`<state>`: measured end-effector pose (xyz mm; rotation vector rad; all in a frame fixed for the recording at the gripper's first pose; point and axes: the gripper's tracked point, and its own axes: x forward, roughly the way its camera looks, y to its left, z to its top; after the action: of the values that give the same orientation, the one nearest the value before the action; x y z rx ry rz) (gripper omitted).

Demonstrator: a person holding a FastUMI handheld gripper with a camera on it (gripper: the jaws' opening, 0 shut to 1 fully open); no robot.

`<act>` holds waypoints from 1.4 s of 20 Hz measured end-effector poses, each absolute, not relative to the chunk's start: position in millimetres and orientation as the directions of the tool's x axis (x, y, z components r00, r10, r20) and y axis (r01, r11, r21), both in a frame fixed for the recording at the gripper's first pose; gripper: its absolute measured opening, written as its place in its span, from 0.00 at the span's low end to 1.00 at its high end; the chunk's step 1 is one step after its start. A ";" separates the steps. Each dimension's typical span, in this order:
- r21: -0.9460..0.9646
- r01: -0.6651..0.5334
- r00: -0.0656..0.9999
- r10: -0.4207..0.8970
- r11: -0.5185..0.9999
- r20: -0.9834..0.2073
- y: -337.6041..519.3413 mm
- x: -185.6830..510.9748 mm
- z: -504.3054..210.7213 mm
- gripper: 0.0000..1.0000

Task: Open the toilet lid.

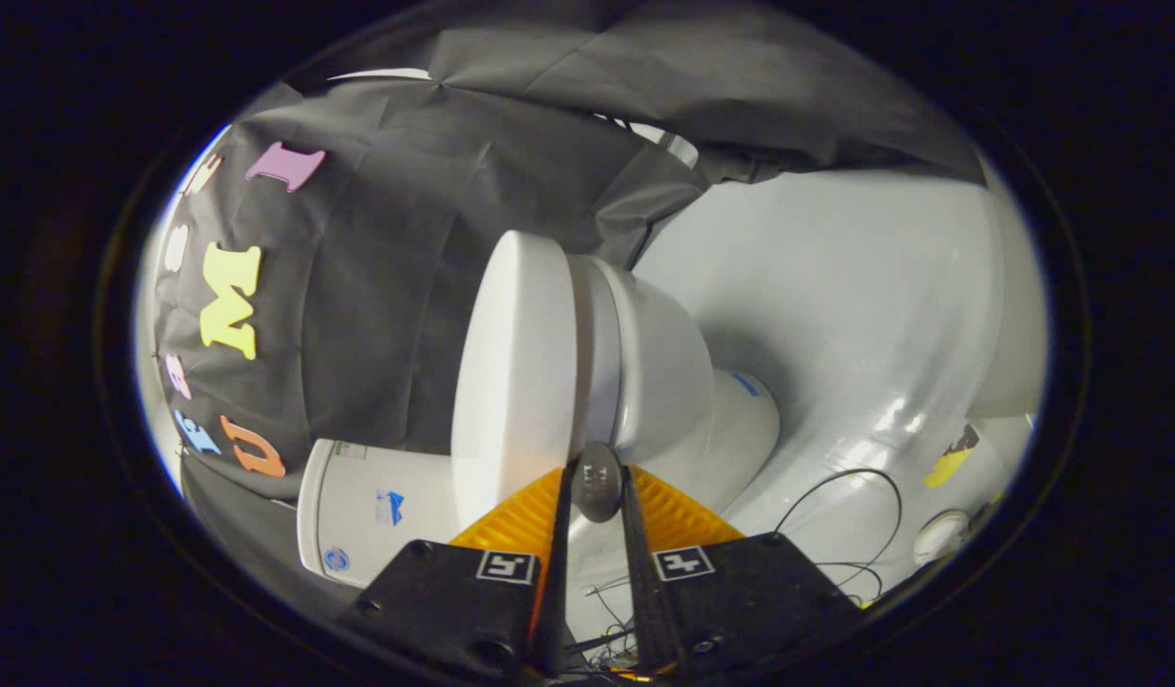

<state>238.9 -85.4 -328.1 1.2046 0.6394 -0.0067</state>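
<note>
The view is rolled on its side, so the white toilet lies sideways ahead of me. Its lid (515, 363) is a broad white disc lying close against the seat (597, 334), with a thin dark seam between them; the bowl (659, 372) and base (740, 420) sit beyond the seat. A small grey oval tab (598, 482) sticks out from the lid's front edge. My gripper (597, 474) is shut on this tab, the orange-backed fingers (520, 520) pressing it from both sides.
The white tank (377, 506) sits behind the lid, against the black cloth wall (387, 267). The glossy white floor (864, 305) spreads past the bowl, with thin black cables (840, 515), a yellow tape patch (950, 463) and a small white round object (940, 534) on it.
</note>
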 end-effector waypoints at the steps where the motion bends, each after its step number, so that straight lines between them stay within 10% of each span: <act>1: 0.862 0.340 0.828 0.314 0.376 -0.464 -87.6 240.0 -328.7 0.27; 7: 0.878 0.362 0.819 0.343 0.314 -0.461 -87.0 238.4 -323.5 0.10; 28: 0.867 0.338 0.827 0.324 0.367 -0.460 -78.9 242.2 -291.1 0.04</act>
<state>242.2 -78.9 -291.1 1.2186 0.6378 -0.0096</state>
